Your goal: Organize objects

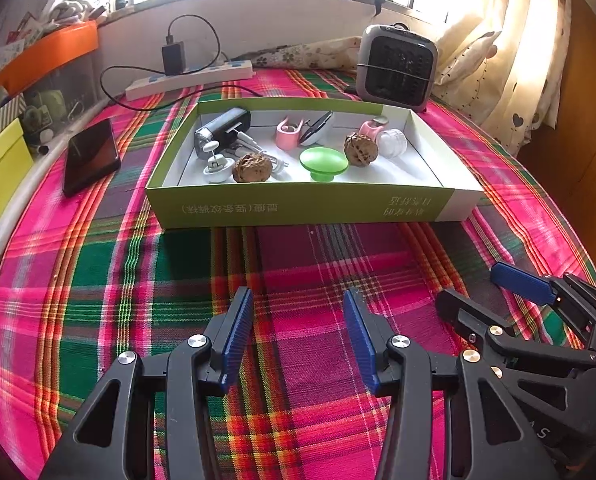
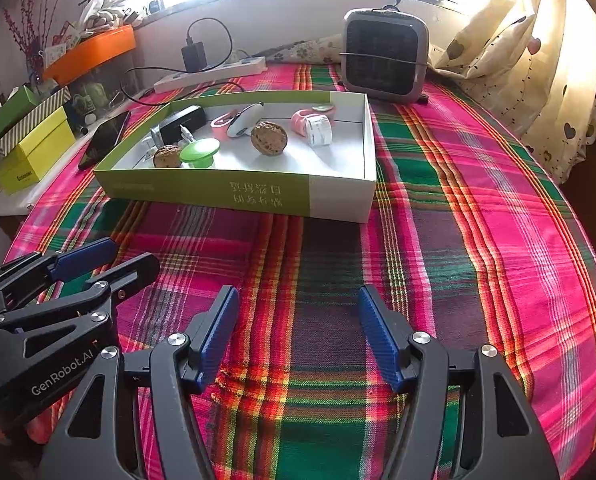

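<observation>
A shallow green and white cardboard box [image 1: 298, 204] [image 2: 234, 192] sits on the plaid cloth ahead of both grippers. Inside lie two walnuts [image 1: 250, 168] [image 1: 359, 150], a green round knob [image 1: 323, 164] [image 2: 200, 153], pink clips [image 1: 288, 134], a black and silver device [image 1: 222, 130], a white suction hook [image 1: 217, 166] and a clear jar [image 1: 391, 142]. My left gripper [image 1: 298, 336] is open and empty, above the cloth short of the box. My right gripper [image 2: 298, 336] is open and empty beside it, and shows in the left wrist view [image 1: 493, 292].
A black phone [image 1: 90, 156] lies left of the box. A grey heater [image 1: 397, 68], a power strip with charger [image 1: 190, 76] and a pillow stand behind it. Yellow and green boxes [image 2: 34, 148] and an orange tray [image 2: 90, 54] line the left edge. Curtains hang at right.
</observation>
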A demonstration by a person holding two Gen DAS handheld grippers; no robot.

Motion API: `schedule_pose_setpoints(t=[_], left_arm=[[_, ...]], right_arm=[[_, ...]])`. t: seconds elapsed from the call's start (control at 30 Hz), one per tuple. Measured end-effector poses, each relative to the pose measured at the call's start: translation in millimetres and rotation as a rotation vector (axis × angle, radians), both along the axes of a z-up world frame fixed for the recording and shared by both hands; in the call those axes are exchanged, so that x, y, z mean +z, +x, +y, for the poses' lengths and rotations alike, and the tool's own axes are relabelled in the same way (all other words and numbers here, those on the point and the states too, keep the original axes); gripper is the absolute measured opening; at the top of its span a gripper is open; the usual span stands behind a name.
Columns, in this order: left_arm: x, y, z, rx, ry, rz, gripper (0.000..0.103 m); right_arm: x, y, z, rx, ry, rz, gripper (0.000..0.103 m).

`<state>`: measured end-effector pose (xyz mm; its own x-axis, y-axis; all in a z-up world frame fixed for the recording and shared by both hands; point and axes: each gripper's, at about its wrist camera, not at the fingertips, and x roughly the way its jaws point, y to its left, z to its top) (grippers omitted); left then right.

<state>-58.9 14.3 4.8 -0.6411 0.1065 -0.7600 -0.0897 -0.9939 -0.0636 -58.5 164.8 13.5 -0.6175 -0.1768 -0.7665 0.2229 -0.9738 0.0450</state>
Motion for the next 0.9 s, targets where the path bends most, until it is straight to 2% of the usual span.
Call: schedule_pose_setpoints(t=[0.2, 0.9], left_arm=[[-0.6, 0.5, 5.1, 0.003, -0.043, -0.002, 0.045], [-1.0, 0.9, 5.8, 0.004, -0.044, 0.0, 0.045]], right_arm=[[0.0, 0.4, 0.1, 0.002, -0.003, -0.001, 0.064], [-0.2, 0.1, -0.1, 0.002, -0.003, -0.001, 0.064]])
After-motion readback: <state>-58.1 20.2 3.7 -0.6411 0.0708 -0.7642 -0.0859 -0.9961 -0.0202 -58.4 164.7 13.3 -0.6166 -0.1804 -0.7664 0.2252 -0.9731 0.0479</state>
